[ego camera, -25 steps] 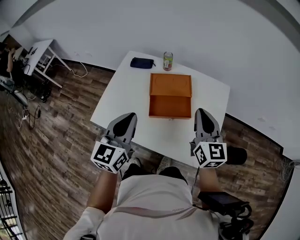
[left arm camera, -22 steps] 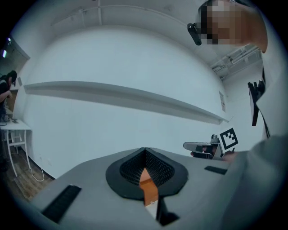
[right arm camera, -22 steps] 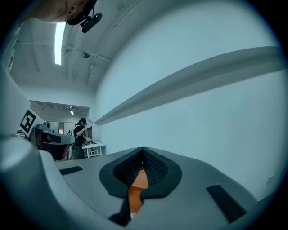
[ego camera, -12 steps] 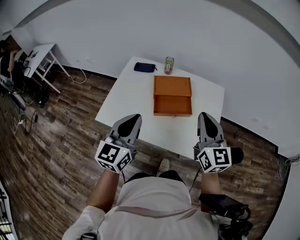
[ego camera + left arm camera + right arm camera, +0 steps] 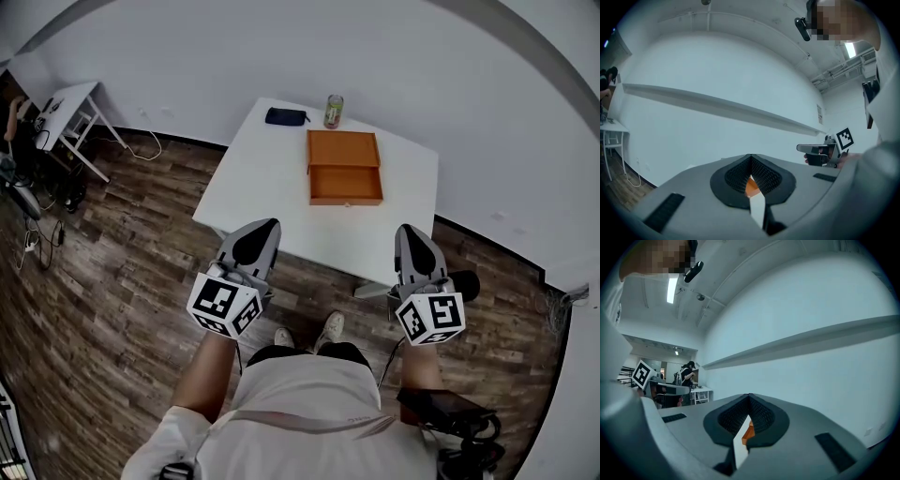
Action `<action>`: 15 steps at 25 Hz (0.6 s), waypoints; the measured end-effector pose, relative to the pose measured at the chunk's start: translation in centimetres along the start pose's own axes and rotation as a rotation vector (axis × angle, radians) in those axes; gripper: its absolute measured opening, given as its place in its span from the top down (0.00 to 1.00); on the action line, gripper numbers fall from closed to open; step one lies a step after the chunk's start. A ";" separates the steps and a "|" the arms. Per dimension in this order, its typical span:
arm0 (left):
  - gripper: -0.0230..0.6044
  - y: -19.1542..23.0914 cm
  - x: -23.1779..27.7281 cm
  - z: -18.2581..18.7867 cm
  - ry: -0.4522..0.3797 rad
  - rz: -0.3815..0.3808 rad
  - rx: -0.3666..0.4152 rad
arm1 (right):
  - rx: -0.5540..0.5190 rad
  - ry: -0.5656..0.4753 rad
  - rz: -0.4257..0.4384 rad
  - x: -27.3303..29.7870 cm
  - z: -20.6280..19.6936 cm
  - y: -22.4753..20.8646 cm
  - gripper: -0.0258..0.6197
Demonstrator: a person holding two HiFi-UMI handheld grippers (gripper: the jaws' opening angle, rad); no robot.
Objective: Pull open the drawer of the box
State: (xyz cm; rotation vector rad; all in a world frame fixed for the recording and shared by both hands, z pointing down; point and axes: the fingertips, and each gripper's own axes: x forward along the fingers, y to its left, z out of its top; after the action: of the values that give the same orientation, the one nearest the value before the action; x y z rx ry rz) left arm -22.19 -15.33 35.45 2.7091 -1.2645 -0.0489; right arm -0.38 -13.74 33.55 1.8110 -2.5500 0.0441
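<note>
Wood-plank flooring [image 5: 122, 244] spreads beneath a white table [image 5: 272, 197] that stands against a pale wall. On the far half of the table sits an orange box [image 5: 343, 150], with its drawer [image 5: 346, 185] standing open on the side facing the person. The person stands back from the table's near edge, holding both tools well apart from the box. The left gripper [image 5: 263, 227] has its jaws pressed together with nothing between them. The right gripper [image 5: 410, 231] is likewise closed tight and empty. A dark pouch [image 5: 286, 116] lies near the table's far edge, and a small can [image 5: 333, 111] stands upright just beside it, behind the box.
</note>
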 end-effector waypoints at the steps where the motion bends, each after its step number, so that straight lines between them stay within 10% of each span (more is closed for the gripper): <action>1: 0.95 -0.1 -0.1 0.0 0.000 0.001 -0.002 | -0.003 0.002 0.002 -0.2 0.1 0.0 0.96; 15: 0.95 -4.9 1.1 0.8 -0.014 0.062 0.008 | -0.015 -0.014 0.065 -2.8 1.5 -3.6 0.96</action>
State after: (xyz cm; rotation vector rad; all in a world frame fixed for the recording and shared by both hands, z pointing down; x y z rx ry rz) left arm -17.82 -13.11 33.96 2.6791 -1.3549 -0.0564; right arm 3.95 -12.32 32.00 1.7291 -2.6107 0.0132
